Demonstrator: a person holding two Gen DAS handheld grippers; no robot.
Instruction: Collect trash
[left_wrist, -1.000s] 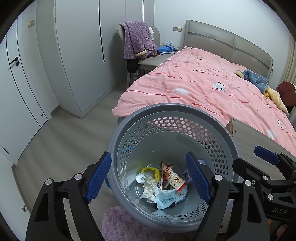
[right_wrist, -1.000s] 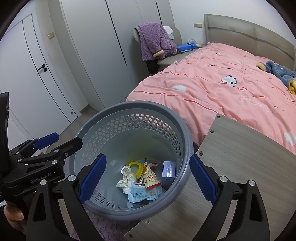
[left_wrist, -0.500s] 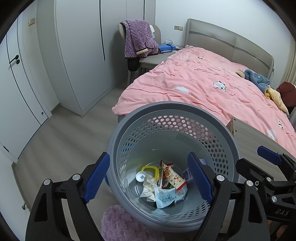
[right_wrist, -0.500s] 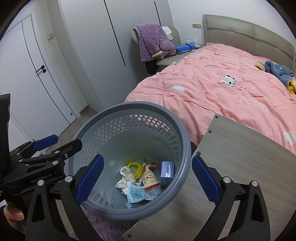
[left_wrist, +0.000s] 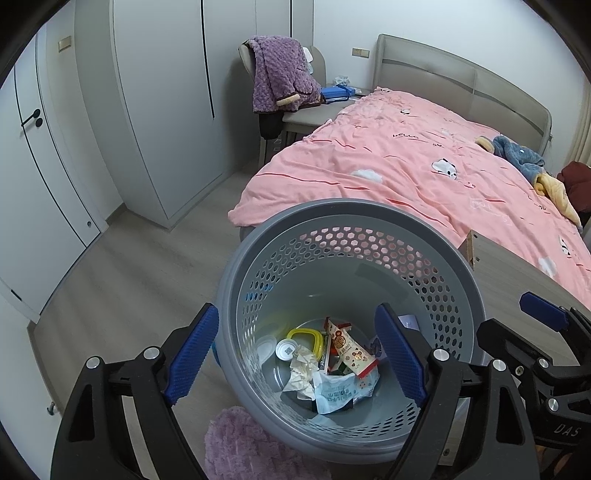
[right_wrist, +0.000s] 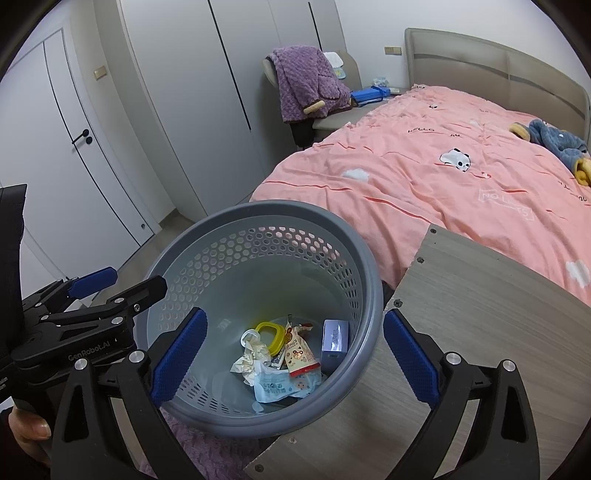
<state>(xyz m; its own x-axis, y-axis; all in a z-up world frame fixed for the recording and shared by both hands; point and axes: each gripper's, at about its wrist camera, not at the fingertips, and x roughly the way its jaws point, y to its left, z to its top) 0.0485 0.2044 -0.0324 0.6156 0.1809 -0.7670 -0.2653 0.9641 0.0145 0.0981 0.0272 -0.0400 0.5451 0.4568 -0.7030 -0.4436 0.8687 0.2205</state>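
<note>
Left tongs (left_wrist: 297, 350): standing wide apart over the near side of the basket, holding nothing; the jaws have just been spreading a little further, with only the basket's wall and the litter far below seen between the blue pads.
Right tongs (right_wrist: 291, 356): also spread wide and empty-handed, jaws just eased further open; one blue pad shows over the inside of the basket, the other over the worktop at about 3 o'clock of the rim.
Basket (left_wrist: 373, 212): grey, round, walls pierced with honeycomb holes, standing upright beside the foot of the bed, its rim just beside the worktop's edge.
Trash (left_wrist: 332, 373): all of it lies on the basket's bottom, a small heap.
Snack wrapper (right_wrist: 301, 350): red and cream, lying across the middle of the heap.
Crumpled tissue (right_wrist: 251, 356): white, at about 9 o'clock of the wrapper, touching it or nearly so.
Blue-white packet (right_wrist: 275, 384): flattened, at 6 o'clock of the heap.
Yellow ring lid (right_wrist: 271, 332): at about 11 o'clock of the heap, a small white cap beside it.
Small box (right_wrist: 334, 341): pale purple, leaning against the wall at 3 o'clock in the right view.
Worktop (right_wrist: 480, 314): grey wood grain, bare, at 3 o'clock of the basket.
Bed (right_wrist: 443, 184): pink cover, at 1 o'clock beyond the basket.
Chair (left_wrist: 295, 110): at 12 o'clock, a purple garment draped over it.
</note>
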